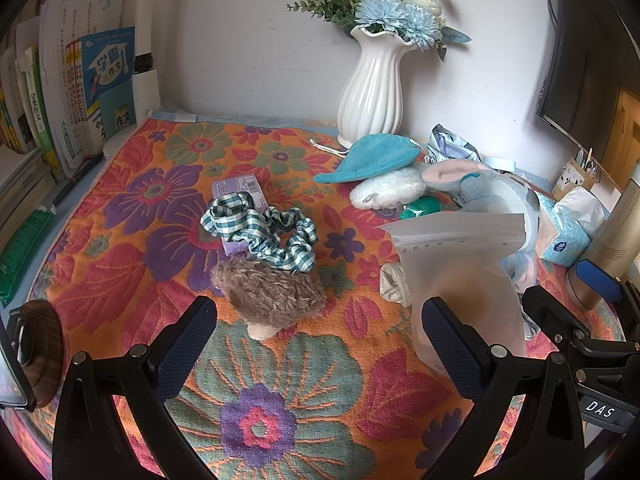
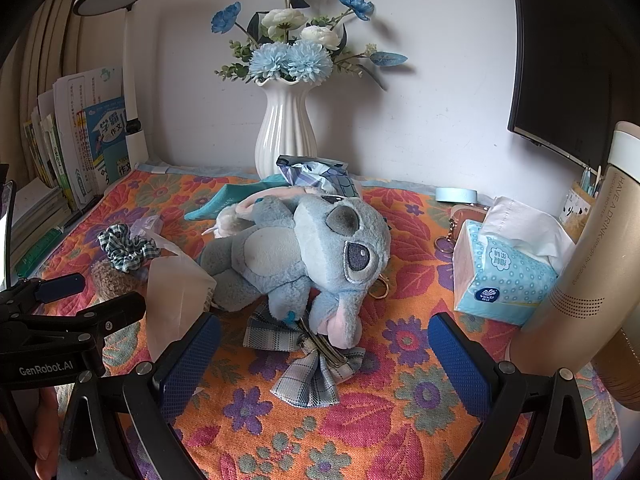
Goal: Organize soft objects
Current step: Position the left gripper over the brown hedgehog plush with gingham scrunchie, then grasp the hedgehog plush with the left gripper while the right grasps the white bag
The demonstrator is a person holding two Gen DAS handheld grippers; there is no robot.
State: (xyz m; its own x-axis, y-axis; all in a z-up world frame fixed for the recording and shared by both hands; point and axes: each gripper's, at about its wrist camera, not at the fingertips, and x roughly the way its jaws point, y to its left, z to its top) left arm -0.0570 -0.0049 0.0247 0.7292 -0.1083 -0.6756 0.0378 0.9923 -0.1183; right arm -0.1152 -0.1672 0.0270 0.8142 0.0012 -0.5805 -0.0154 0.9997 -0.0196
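Between the right gripper's (image 2: pixel 324 356) spread fingers, just ahead of the tips, lies a grey plaid bow (image 2: pixel 308 364) flat on the floral cloth (image 2: pixel 400 420) covering the surface. Nothing is pinched there. Beyond the bow a blue plush (image 2: pixel 304 248) sprawls on its side, one foot resting on the bow's upper edge, so lifting the bow would likely drag the toy.

A frosted zip bag (image 1: pixel 464 280) stands upright at the left gripper's (image 1: pixel 320 340) right finger (image 1: pixel 452 344), its mouth turned up — held that way, I judge, so soft things can be dropped in. Whether that finger touches the bag or only passes in front of it I cannot tell. The left fingers are spread wide too and grip nothing between them; a brown fuzzy toy (image 1: pixel 272 296) lies between them, just past the tips. Farther ahead of it is a green check scrunchie (image 1: pixel 260 232), draped over a small purple packet (image 1: pixel 240 188).

Ahead and right of the left fingers, a teal cloth (image 1: pixel 372 160) and a white puff (image 1: pixel 388 190) are heaped against the plush. A white vase (image 2: pixel 286 136) stands at the wall behind; a tissue box (image 2: pixel 504 276) and a gold bottle (image 2: pixel 580 280) sit right of the right fingers.
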